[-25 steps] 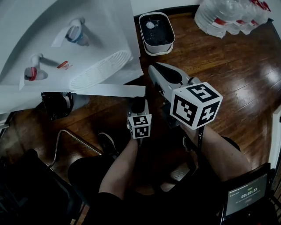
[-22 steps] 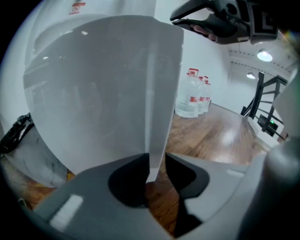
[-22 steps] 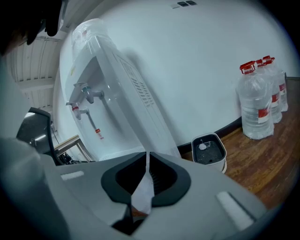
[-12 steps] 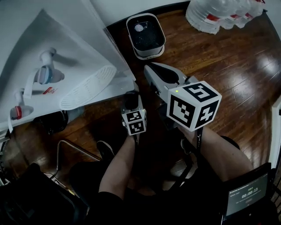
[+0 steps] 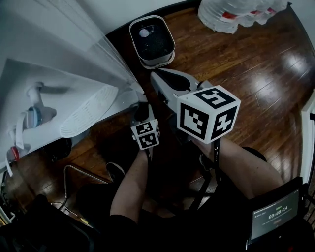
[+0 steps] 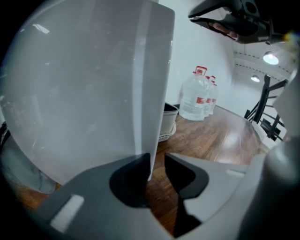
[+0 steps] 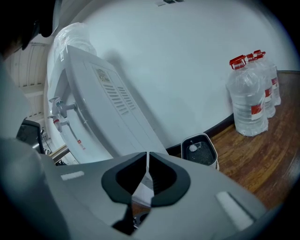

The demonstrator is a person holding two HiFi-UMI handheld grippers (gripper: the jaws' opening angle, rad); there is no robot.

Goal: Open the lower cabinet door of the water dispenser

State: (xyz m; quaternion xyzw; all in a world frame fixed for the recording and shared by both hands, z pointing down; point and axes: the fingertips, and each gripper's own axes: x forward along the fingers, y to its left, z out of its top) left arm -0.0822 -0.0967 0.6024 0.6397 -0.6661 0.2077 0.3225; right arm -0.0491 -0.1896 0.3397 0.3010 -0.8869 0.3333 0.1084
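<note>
Grey handheld grippers
On the left gripper [image 6: 157, 165] and right gripper [image 7: 147, 165]: black pads [image 7: 123, 180], white cubes [image 5: 209, 114] with black square markers (dark clothing [image 5: 128, 232] below).

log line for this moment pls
right hand-held gripper: shut on white flat cabinet door | left hand-held gripper: jaws just closing, door edge between

The floor [image 5: 256, 74] is dark wood, glossy — lights glare on its smooth boards. The dispenser [image 5: 64, 59] looks like smooth white plastic with a dull sheen — the bottles [image 5: 231, 15] are clear plastic.
</note>
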